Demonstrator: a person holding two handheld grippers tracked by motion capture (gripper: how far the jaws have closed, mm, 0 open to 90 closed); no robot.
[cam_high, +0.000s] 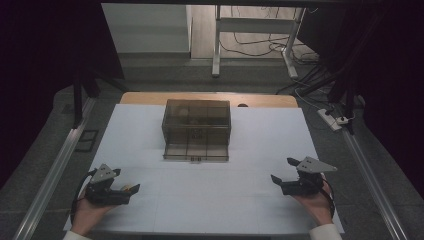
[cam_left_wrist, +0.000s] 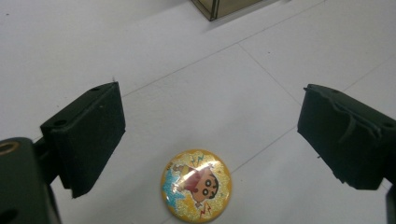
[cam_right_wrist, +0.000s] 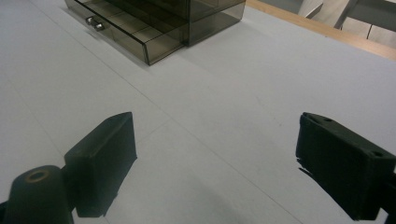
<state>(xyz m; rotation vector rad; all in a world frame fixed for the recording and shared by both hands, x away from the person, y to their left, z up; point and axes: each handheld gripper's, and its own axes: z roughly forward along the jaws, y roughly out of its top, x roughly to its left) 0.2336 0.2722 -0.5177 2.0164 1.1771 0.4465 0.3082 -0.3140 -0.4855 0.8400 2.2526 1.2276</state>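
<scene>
One smoky translucent drawer box (cam_high: 196, 129) stands at 12 o'clock on the white surface (cam_high: 260, 200), its bottom drawer (cam_high: 196, 152) pulled out toward the person; dividers split that drawer into compartments, and whether anything lies in them cannot be told. Some dim shapes show through the box's upper part in the high view, too dark to name. Two small metal knobs (cam_right_wrist: 92, 22) sit on the drawer front in the right gripper view. At 7 o'clock the left hand-held gripper (cam_high: 127, 186) rests low over the surface with its jaws spread wide, and a round cartoon badge (cam_left_wrist: 196, 185) lies flat on the surface between and just below them, touching neither jaw. The left gripper view shows its gold glitter rim and a cartoon child's face, while the high view gives only a pale speck (cam_high: 128, 188) by the jaw tip. At 4 o'clock the right hand-held gripper (cam_high: 282, 170) is also wide open, holding nothing, with bare white surface between its jaws. Nothing stands between either gripper and the box. Beyond the far edge, at 12 to 1 o'clock, are a desk frame (cam_high: 218, 40) and loose cables (cam_high: 260, 49) on the floor, and a power strip (cam_high: 330, 119) lies at 2 o'clock.
</scene>
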